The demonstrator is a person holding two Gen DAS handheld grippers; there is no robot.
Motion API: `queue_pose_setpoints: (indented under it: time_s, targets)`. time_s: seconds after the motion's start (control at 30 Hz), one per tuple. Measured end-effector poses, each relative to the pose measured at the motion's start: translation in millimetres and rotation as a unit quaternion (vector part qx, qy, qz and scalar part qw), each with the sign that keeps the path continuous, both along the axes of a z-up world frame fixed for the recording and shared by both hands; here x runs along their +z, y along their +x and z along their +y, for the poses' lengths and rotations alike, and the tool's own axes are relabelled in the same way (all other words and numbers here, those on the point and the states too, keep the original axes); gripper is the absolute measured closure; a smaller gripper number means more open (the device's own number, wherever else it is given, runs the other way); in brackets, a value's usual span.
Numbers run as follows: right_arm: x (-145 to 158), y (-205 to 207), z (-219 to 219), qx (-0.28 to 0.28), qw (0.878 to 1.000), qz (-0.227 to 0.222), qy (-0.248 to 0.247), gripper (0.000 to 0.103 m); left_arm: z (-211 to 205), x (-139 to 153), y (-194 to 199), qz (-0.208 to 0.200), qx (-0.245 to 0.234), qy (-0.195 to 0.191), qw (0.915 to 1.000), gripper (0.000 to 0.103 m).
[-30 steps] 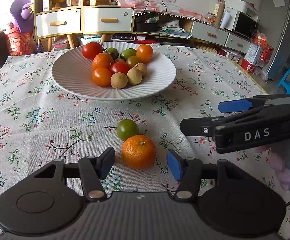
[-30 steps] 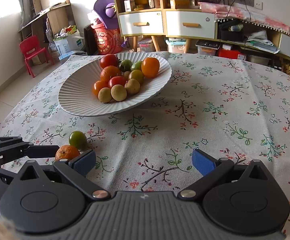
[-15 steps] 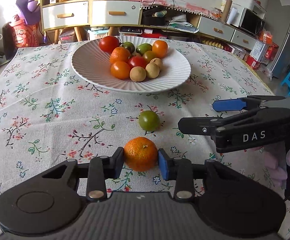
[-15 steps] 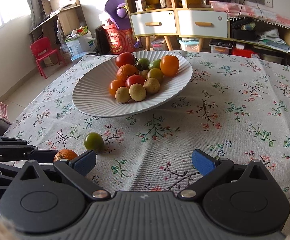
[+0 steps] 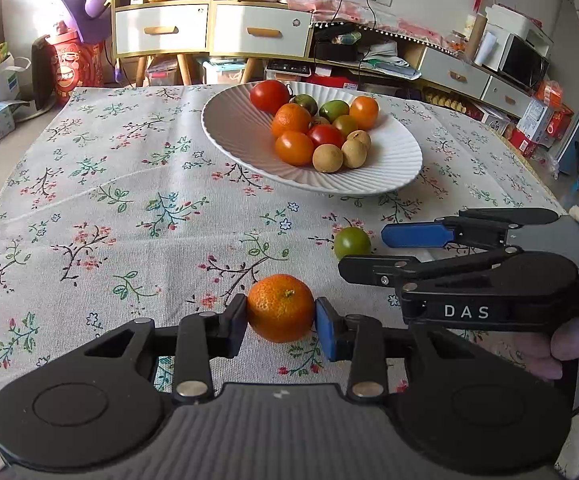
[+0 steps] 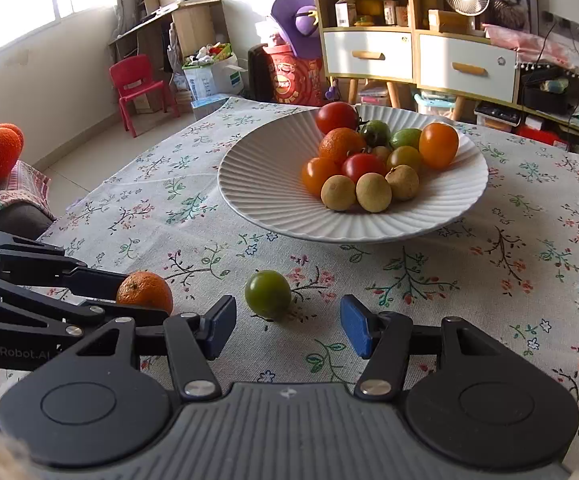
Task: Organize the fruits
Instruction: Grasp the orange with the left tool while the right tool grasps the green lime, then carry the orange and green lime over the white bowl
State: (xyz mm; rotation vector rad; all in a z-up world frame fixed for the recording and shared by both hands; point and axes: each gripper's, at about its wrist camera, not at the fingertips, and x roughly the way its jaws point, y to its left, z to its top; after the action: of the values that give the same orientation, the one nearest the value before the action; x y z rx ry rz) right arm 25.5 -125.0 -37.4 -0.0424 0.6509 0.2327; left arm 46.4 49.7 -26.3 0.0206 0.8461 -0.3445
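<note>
My left gripper (image 5: pixel 280 322) is shut on a small orange mandarin (image 5: pixel 280 307), both pads pressing its sides just above the floral tablecloth. In the right wrist view the same mandarin (image 6: pixel 144 293) shows between the left gripper's black fingers (image 6: pixel 101 280). A green tomato (image 6: pixel 268 293) lies on the cloth just ahead of my right gripper (image 6: pixel 288 330), whose jaws are closing with the tomato in front of the pads, not touched. The left wrist view shows the right gripper (image 5: pixel 373 252) from the side next to the green tomato (image 5: pixel 352 242). A white ribbed plate (image 5: pixel 241 128) farther back holds several fruits.
The plate (image 6: pixel 265 184) holds red tomatoes, oranges, green fruits and brown longans. The tablecloth (image 5: pixel 109 200) covers the table. Shelves and drawers (image 6: pixel 409 56) stand behind the table, a red chair (image 6: pixel 137 88) at the left. A hand (image 5: pixel 569 340) grips the right tool.
The left gripper closed on the mandarin and shifted left with it. The right gripper advanced toward the green tomato and its jaws narrowed from wide open.
</note>
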Motion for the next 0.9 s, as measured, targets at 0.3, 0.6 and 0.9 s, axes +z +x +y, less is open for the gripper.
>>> queue_pose_setpoints:
  time_s: [0.3, 0.6, 0.9]
  targets:
    - [-3, 0, 9, 0.006, 1.000, -0.006, -0.023, 0.081, 4, -8, 4, 0.015, 0.011, -0.003, 0.9998, 0.073]
    - [4, -5, 4, -0.002, 1.000, -0.003, -0.011, 0.081, 4, -1, 4, 0.001, 0.013, -0.012, 0.9998, 0.074]
    - [20, -12, -2, -0.012, 1.000, -0.015, -0.001, 0.081, -2, 18, 8, -0.024, 0.008, -0.031, 0.9992, 0.074]
